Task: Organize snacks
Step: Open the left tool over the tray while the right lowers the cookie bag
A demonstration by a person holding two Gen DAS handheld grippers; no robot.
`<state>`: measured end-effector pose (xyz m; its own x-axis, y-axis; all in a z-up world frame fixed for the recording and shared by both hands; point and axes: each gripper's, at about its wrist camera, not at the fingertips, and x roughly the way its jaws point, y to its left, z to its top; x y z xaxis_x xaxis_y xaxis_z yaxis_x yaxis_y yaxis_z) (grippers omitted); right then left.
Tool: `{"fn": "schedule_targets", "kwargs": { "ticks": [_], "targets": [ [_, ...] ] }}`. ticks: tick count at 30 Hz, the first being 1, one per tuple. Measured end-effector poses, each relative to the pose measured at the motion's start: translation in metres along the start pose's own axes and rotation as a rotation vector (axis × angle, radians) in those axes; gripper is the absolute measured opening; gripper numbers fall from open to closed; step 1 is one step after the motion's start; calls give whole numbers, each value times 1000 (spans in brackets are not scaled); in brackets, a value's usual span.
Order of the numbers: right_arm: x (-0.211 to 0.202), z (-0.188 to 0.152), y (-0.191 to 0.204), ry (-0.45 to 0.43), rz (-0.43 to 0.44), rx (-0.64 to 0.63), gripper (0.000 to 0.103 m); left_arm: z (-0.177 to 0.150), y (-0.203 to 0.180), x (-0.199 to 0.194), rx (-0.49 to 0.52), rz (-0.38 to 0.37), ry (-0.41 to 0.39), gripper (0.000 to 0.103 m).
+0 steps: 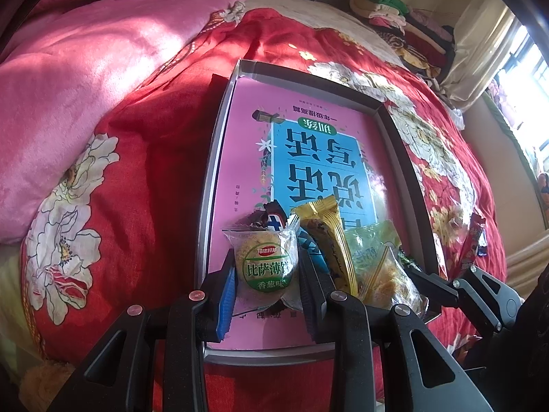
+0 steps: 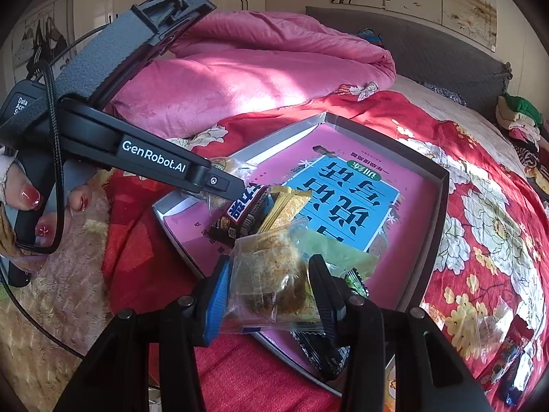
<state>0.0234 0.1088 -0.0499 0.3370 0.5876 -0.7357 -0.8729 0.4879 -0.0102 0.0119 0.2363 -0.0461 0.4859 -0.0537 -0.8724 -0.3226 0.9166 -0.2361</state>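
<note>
A shallow grey box (image 1: 219, 110) lined with a pink and blue book cover lies on the red floral quilt; it also shows in the right wrist view (image 2: 442, 185). My left gripper (image 1: 266, 267) is shut on a round cracker pack with a green label (image 1: 266, 264), held over the box's near end. My right gripper (image 2: 271, 288) is shut on a clear-wrapped pastry pack (image 2: 271, 281). In the box lie a yellow wafer pack (image 1: 329, 237), a dark chocolate bar (image 2: 240, 213) and a green-clear pack (image 1: 374, 254). The left gripper's body (image 2: 154, 161) shows in the right wrist view.
A pink duvet (image 1: 103, 51) is heaped beyond the box. Loose snack packs lie on the quilt at the right (image 2: 490, 326) (image 1: 475, 240). Folded clothes (image 1: 394, 17) are stacked at the far end of the bed. A fluffy beige rug (image 2: 51, 309) lies at left.
</note>
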Motion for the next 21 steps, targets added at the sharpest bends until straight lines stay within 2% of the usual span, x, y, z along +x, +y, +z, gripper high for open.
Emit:
{"fn": "schedule_targets", "kwargs": {
  "ticks": [7,16,21],
  "targets": [
    [-4,-3,-4,10,-6,8,46,-1,-3,3,10,2,16,34],
    [-6,-7,-12,11,-60,18,48,0,-3,4,16,0,24,36],
    [-7,-8,-16,11,-64,39,49,0,-6,0,28,-18,6,46]
  ]
}}
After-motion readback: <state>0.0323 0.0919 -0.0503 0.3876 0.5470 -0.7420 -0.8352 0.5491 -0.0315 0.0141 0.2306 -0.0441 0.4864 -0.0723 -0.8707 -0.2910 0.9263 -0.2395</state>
